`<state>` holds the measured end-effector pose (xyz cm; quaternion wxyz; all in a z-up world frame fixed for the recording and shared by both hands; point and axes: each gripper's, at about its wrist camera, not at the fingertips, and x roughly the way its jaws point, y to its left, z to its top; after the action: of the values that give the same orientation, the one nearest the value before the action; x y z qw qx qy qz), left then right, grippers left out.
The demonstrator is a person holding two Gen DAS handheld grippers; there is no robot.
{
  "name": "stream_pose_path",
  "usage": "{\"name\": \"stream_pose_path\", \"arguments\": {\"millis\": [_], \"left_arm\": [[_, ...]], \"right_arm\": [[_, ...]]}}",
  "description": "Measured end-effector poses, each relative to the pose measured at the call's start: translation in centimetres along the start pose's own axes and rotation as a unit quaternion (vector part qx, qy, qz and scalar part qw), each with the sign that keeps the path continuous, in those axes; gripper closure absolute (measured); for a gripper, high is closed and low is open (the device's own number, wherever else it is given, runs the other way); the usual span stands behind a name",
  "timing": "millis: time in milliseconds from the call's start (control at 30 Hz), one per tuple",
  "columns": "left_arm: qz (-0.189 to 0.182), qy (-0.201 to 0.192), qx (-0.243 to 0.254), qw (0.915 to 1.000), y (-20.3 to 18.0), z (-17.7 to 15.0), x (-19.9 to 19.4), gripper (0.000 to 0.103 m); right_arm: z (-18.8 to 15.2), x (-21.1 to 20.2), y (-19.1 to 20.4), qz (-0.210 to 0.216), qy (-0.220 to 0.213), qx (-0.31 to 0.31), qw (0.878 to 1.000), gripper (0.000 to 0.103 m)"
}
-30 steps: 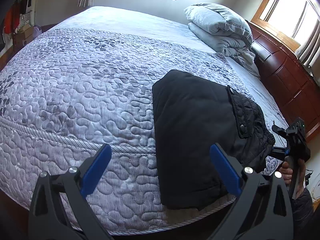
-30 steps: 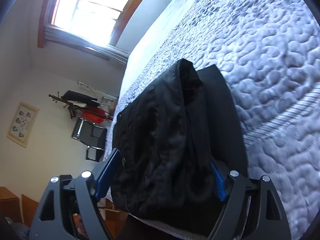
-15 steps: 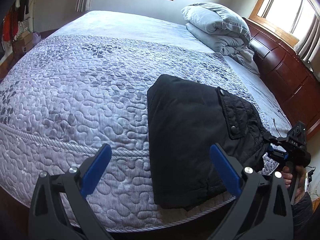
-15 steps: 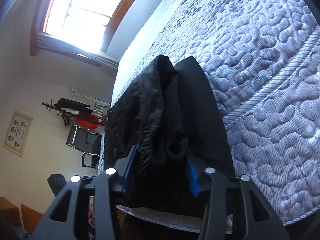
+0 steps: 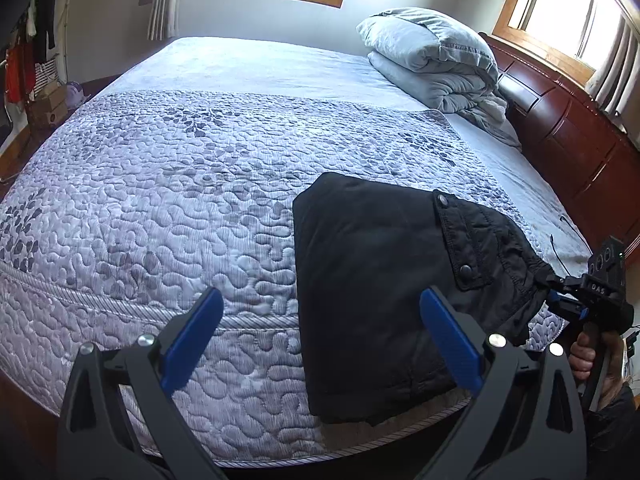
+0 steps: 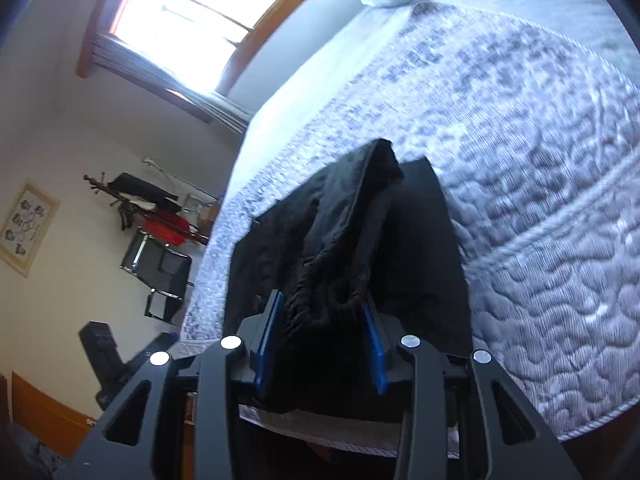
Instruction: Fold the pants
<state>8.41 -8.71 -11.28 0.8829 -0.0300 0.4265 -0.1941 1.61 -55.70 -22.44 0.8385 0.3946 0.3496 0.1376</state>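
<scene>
The black pants point(image 5: 376, 272) lie folded on the quilted bed point(image 5: 160, 208) near its front right corner. My left gripper point(image 5: 320, 332) is open and empty, just in front of the bed edge, left of the pants' near edge. My right gripper point(image 6: 322, 344) is shut on the bunched waistband end of the pants point(image 6: 340, 248), with cloth pinched between its blue pads. In the left wrist view the right gripper point(image 5: 556, 304) grips the pants at their right edge, off the bed's side.
A folded grey duvet point(image 5: 432, 60) lies at the head of the bed by the wooden headboard point(image 5: 568, 136). A chair point(image 6: 160, 268) and a coat rack point(image 6: 132, 200) stand beside the bed. The bed's front edge point(image 5: 280, 456) is right below my grippers.
My right gripper has closed from wide open onto the waistband end of the pants. My left gripper has drawn back slightly and stays open.
</scene>
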Motion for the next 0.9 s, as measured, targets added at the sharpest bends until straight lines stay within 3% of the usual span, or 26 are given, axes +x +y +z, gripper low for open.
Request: {"name": "stream_pose_path", "arguments": {"millis": [433,533,600,667,900], "left_arm": [[0.010,0.016,-0.001,0.9998,0.4,-0.4,1.0,0.004],[0.012,0.021,0.000,0.9997,0.4,-0.4,1.2,0.004],[0.014,0.022,0.001,0.9997,0.6,-0.5,1.3,0.004],[0.015,0.024,-0.001,0.9996,0.9,-0.5,1.4,0.004],[0.019,0.035,-0.012,0.9991,1.4,-0.8,1.9,0.004]], "right_arm": [[-1.4,1.8,-2.5,-0.010,0.021,0.021,1.000,0.064],[-1.2,1.5,-1.8,-0.010,0.029,0.012,0.999,0.054],[-0.9,0.9,-0.9,-0.016,0.027,-0.002,1.000,0.039],[-0.6,0.2,-0.3,-0.032,0.026,-0.013,0.999,0.034],[2.2,-1.4,0.9,-0.071,-0.003,-0.041,0.997,0.034]]}}
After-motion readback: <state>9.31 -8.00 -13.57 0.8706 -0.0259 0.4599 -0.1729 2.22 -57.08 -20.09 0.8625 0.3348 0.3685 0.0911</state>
